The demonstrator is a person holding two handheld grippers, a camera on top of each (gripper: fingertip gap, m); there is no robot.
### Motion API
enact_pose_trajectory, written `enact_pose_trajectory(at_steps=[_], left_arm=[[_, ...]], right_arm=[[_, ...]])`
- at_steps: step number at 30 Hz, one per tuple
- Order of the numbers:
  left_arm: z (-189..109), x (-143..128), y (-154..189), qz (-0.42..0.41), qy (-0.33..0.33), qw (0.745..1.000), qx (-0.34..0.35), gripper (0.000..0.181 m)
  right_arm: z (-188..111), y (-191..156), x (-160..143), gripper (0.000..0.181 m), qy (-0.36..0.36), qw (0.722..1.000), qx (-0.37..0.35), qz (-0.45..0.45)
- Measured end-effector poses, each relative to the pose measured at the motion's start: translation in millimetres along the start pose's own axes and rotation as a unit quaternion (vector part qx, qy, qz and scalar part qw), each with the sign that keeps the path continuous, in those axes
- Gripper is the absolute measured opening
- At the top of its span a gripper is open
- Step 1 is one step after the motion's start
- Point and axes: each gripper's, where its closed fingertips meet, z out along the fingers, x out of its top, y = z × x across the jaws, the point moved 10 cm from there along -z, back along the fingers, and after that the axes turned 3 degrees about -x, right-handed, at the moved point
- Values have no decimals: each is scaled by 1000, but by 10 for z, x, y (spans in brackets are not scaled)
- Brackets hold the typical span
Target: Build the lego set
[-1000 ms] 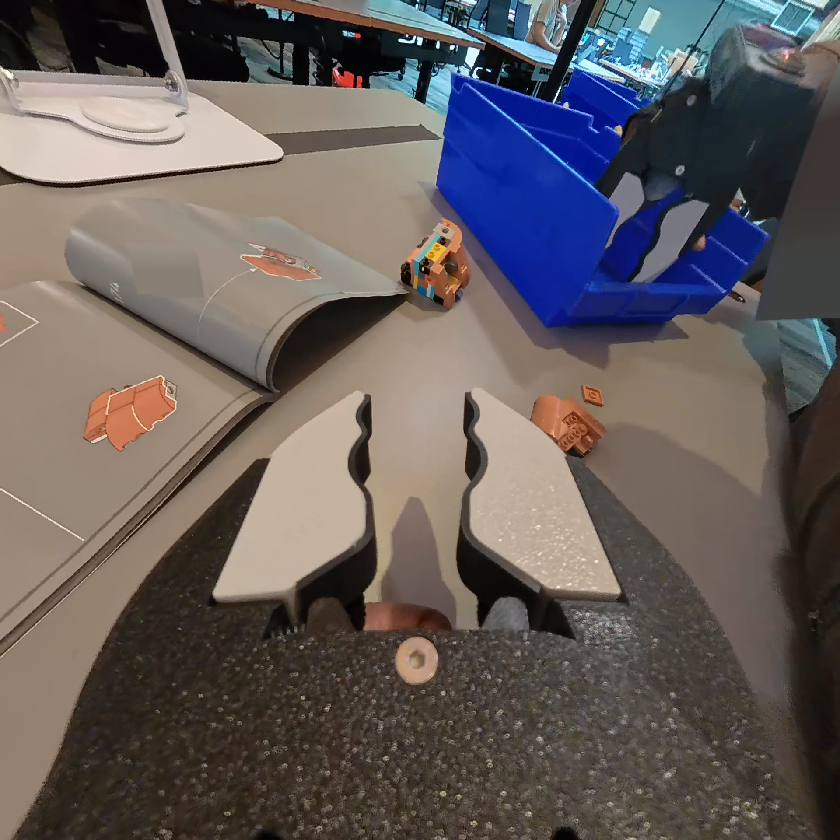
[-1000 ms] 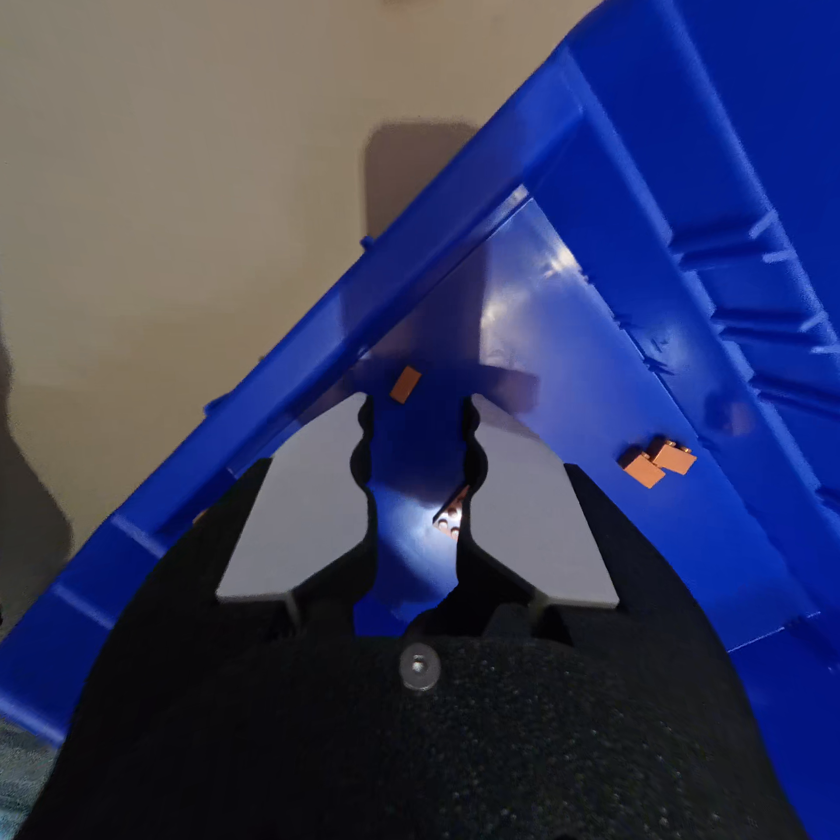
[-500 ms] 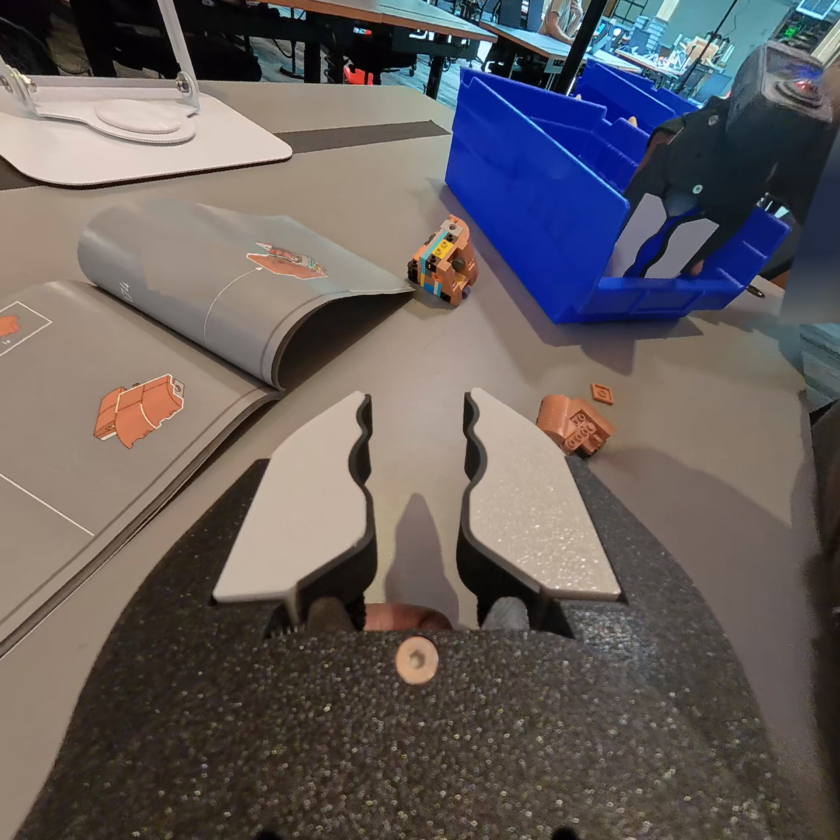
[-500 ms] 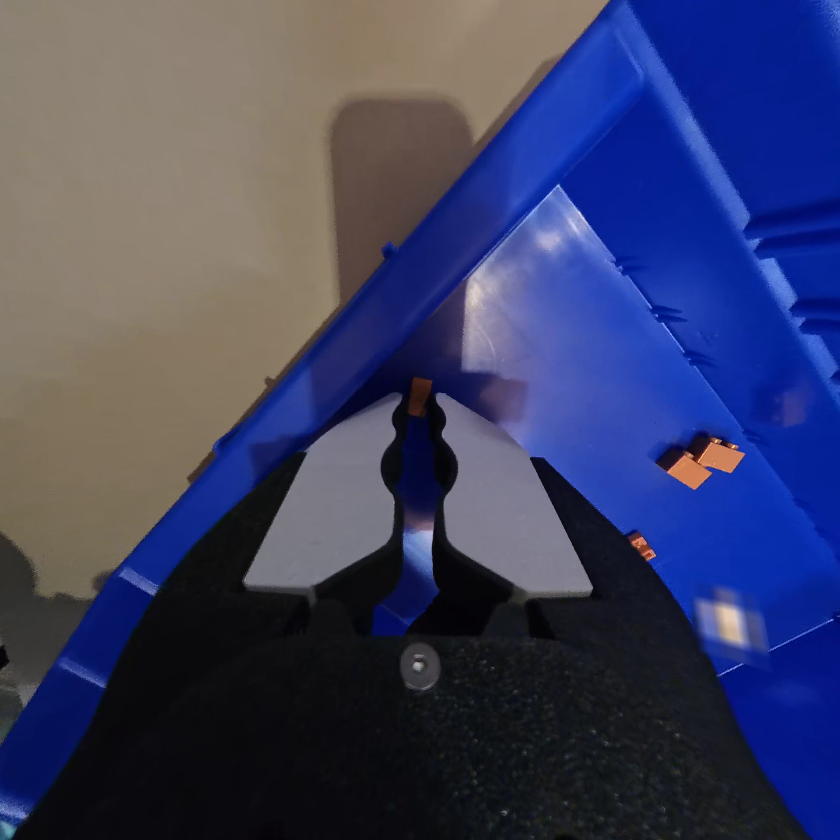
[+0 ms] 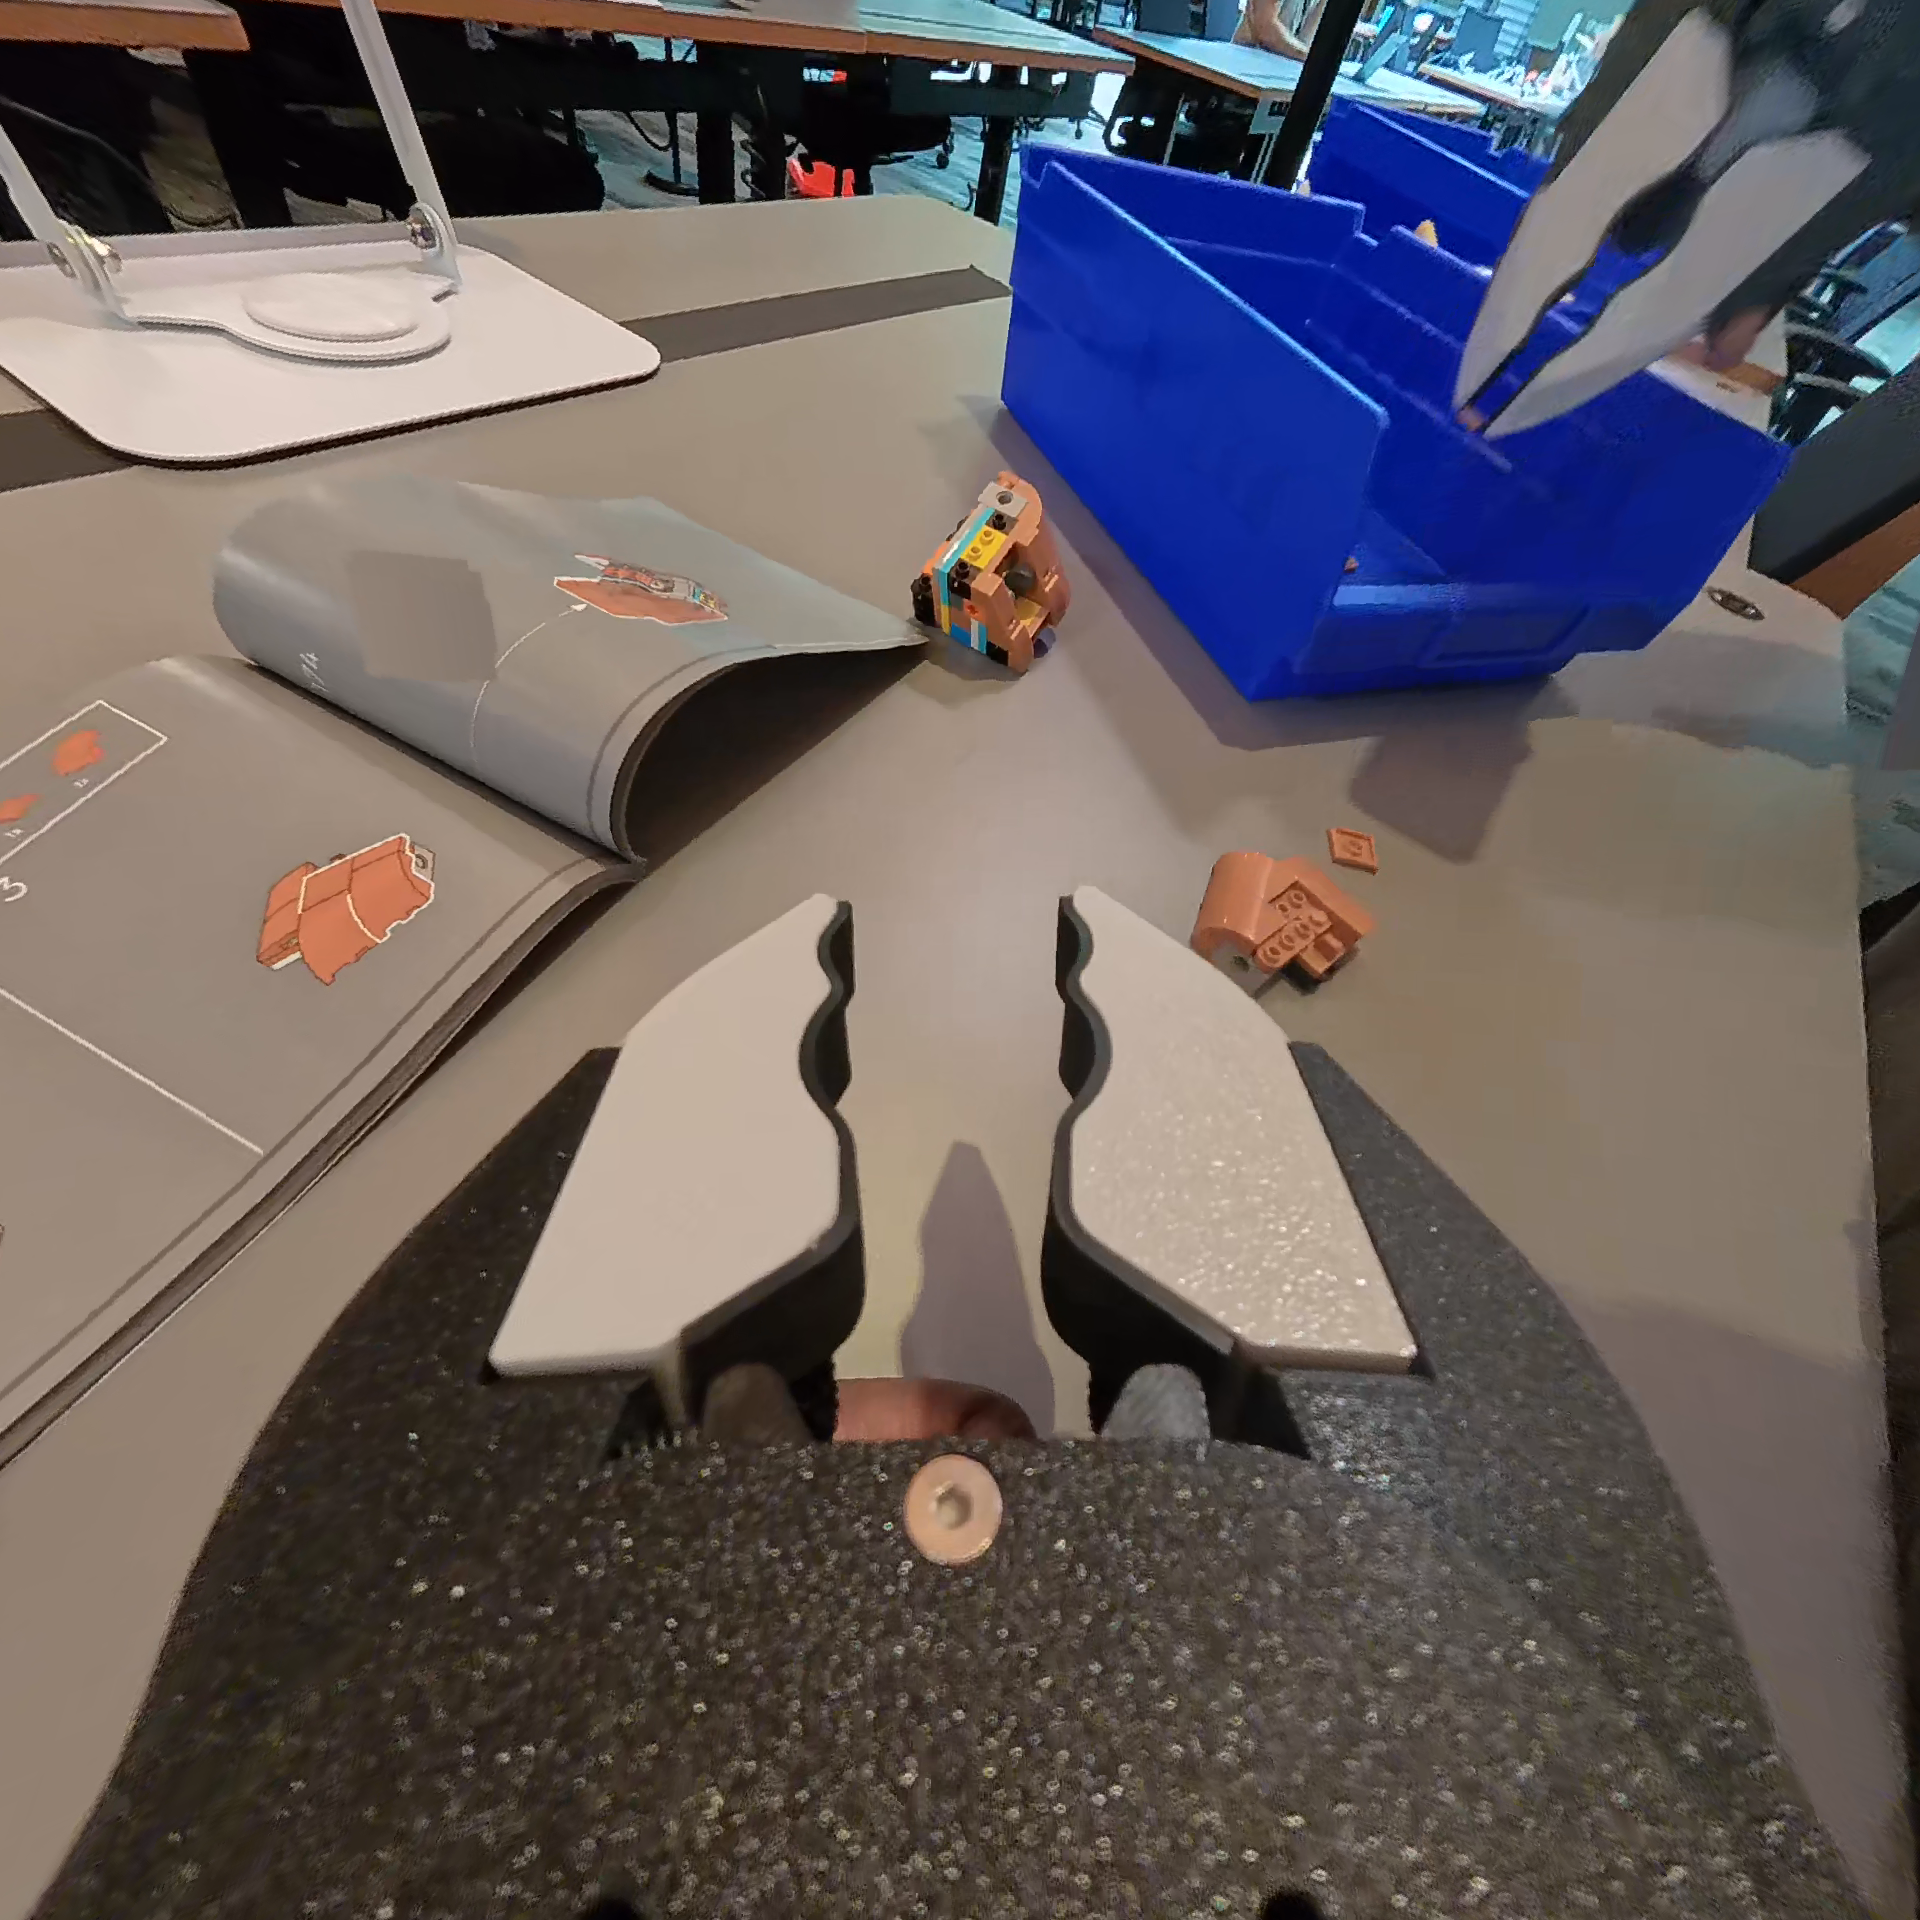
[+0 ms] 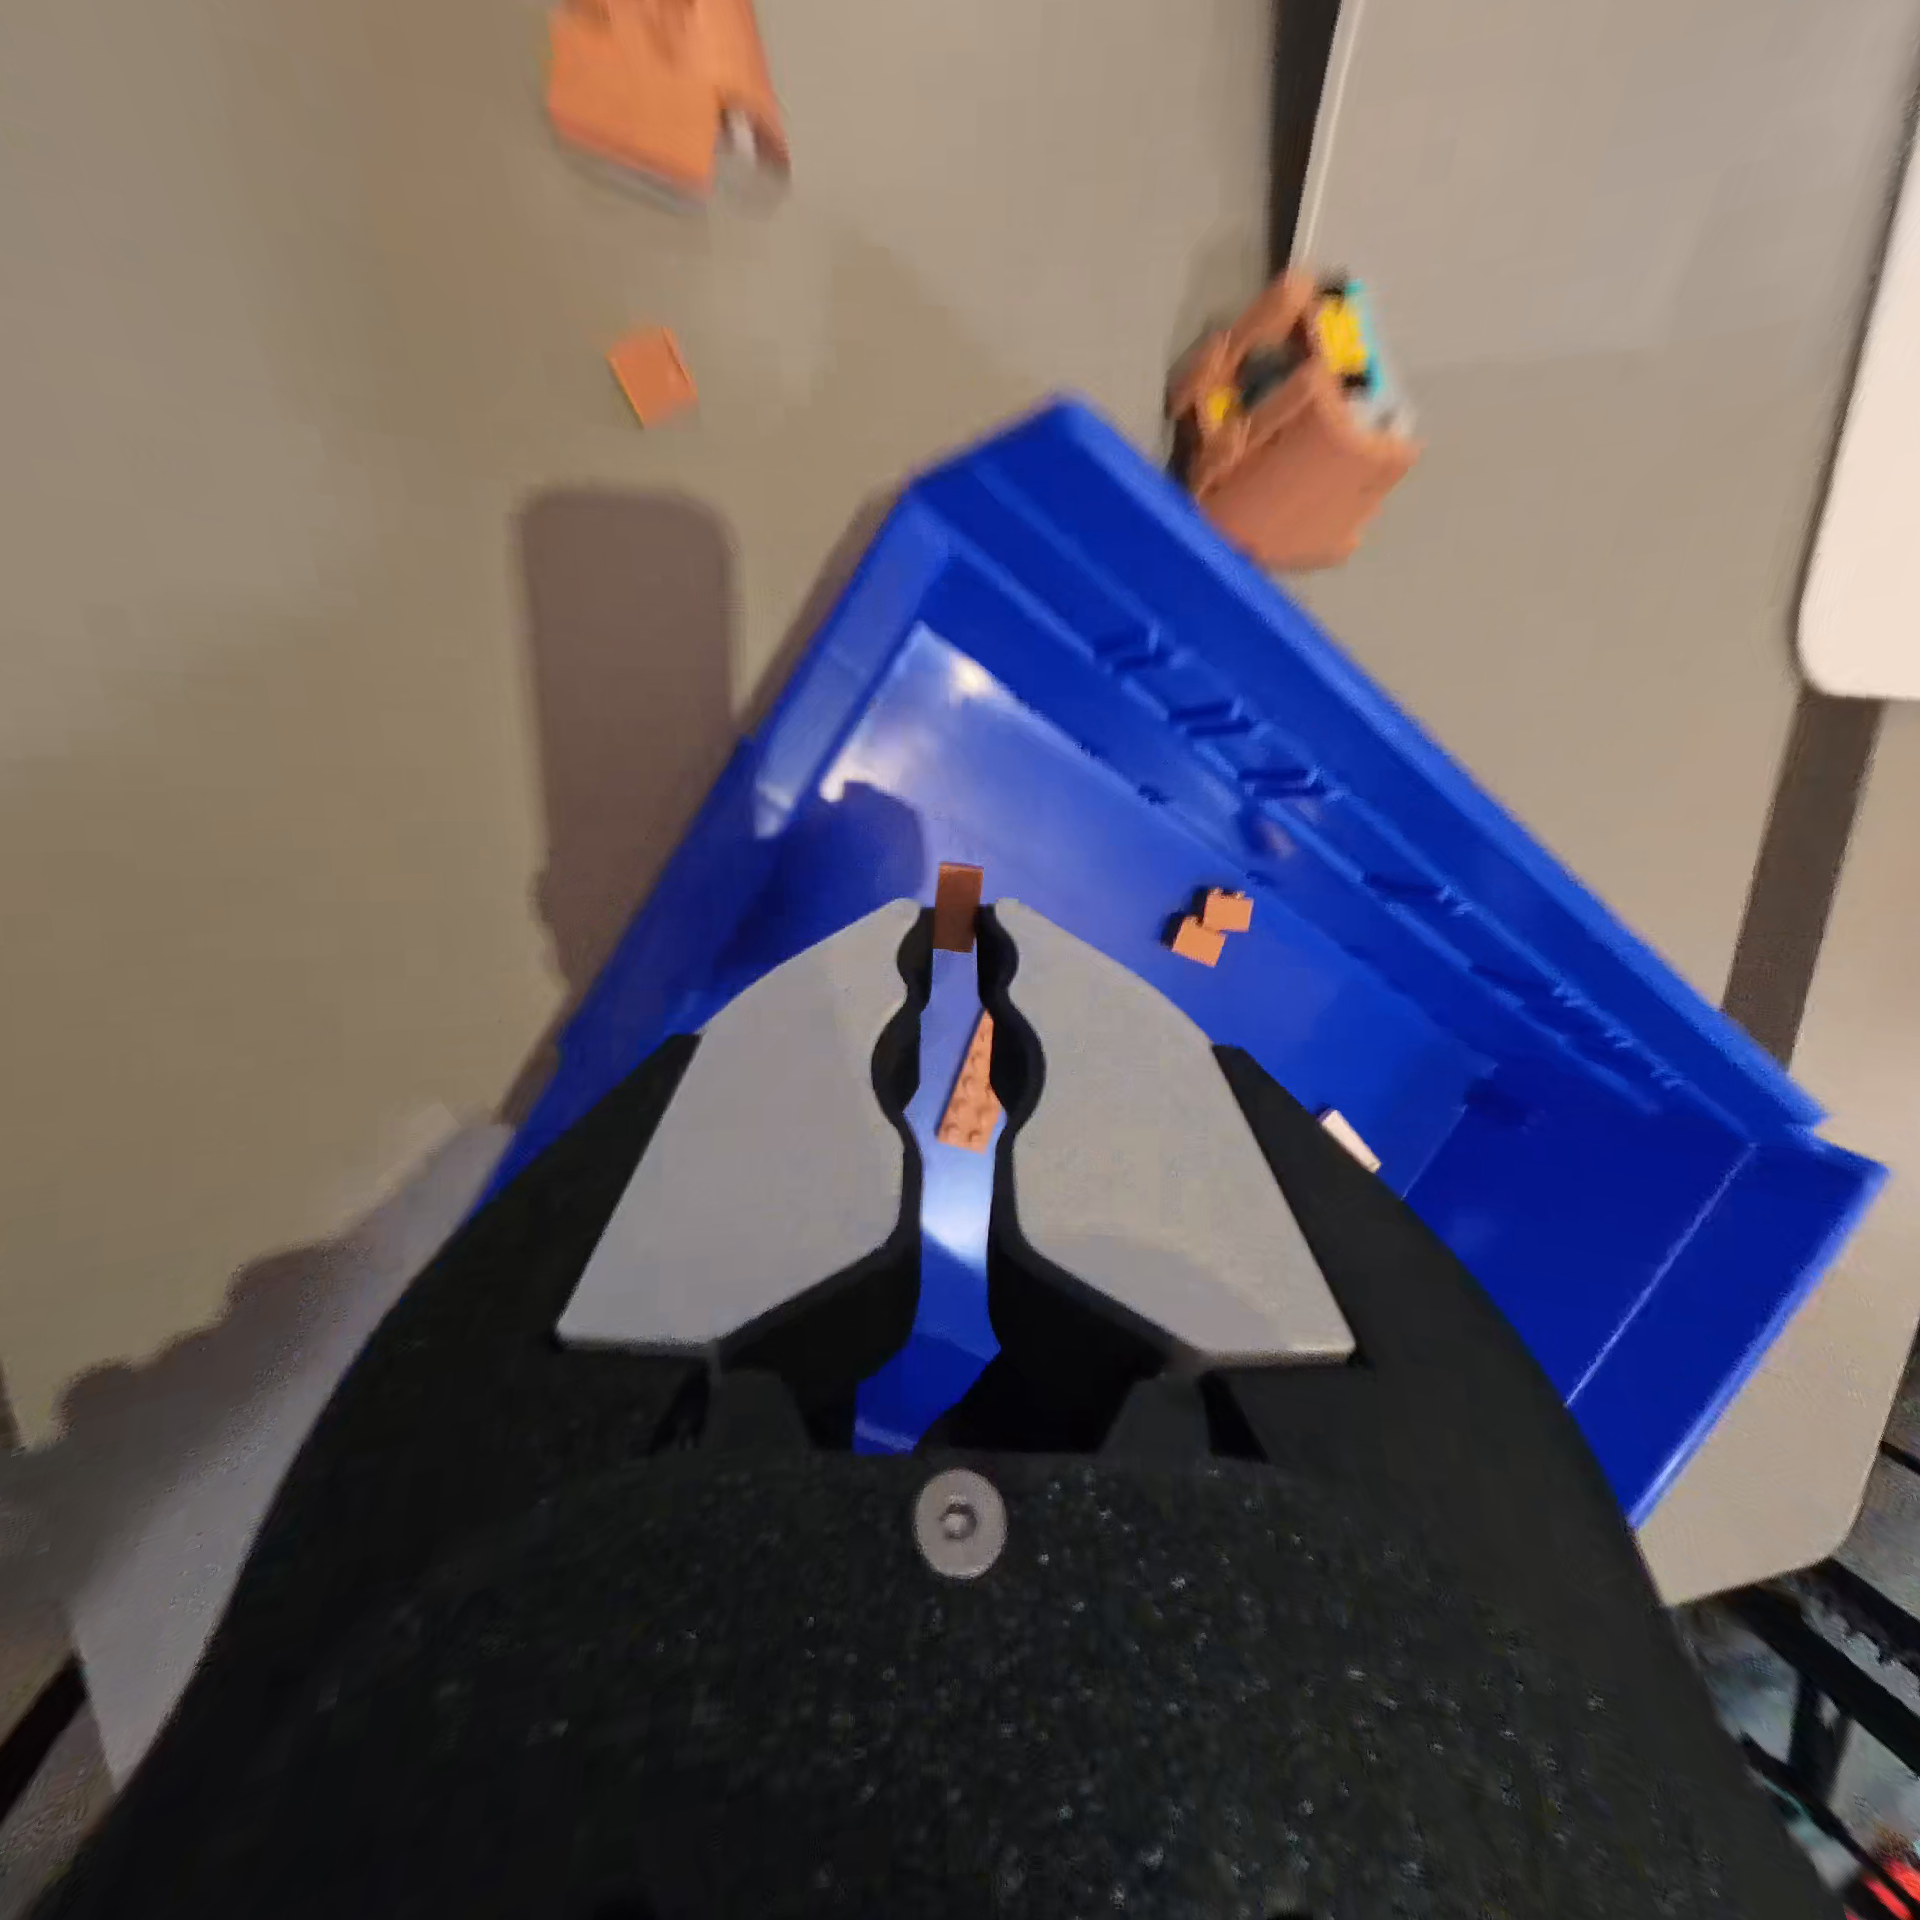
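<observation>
While the right tool [image 6: 956, 914] is hanging above the blue bin [image 6: 1621, 1299], its jaws are pinching a small orange lego piece [image 6: 957, 906] at the very tips, narrowed down on it. The piece is sticking out past the tips, clear of the bin floor. That view is motion-blurred. Under the tool, an orange studded plate [image 6: 971, 1086] is lying on the bin floor, and two small orange bricks [image 6: 1210, 927] are sitting together to the right of it, touching each other.

In the left wrist view the right tool [image 5: 1475, 416] is showing at far right over the bin [image 5: 1195, 416], the orange bit just visible at its tips. The left tool [image 5: 954, 925] is hovering low over the grey tabletop [image 5: 1143, 748], jaws wide apart and gripping nothing.

Just right of the left tool a brown lego sub-assembly [image 5: 1276, 925] is lying on the tabletop, with a small flat brown tile [image 5: 1353, 849] near it on the far side, not touching. Farther off, a multicoloured lego build [image 5: 989, 587] is sitting between the bin and the open instruction booklet [image 5: 312, 883], right at the booklet's page edge. The booklet is taking up the left side, right page curling up. A white stand base [image 5: 312, 343] is sitting at far left.
</observation>
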Motion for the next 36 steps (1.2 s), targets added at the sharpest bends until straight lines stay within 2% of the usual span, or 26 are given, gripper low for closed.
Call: enact_pose_trajectory(at_steps=[2,4,7,12,26,36], left_arm=[[-21,-24,28,2,-5,1000,2,37],[-36,-52,62,4,-6,1000,1,37],[-44,-85,114,-6,-6,1000,-2,37],[-33,-125,168,-7,-21,1000,7,37],[-41,-144,182,-17,-27,999,-9,37],[-36,-148,168,-25,-29,999,-12,37]], right_arm=[[-54,-149,158,8,34,999,-1,2],[13,-343,310,8,58,998,2,0],[268,-639,496,8,92,996,5,9],[718,-963,671,8,108,993,-9,34],[1085,-991,778,8,92,995,7,45],[1121,-1003,732,10,125,989,-11,72]])
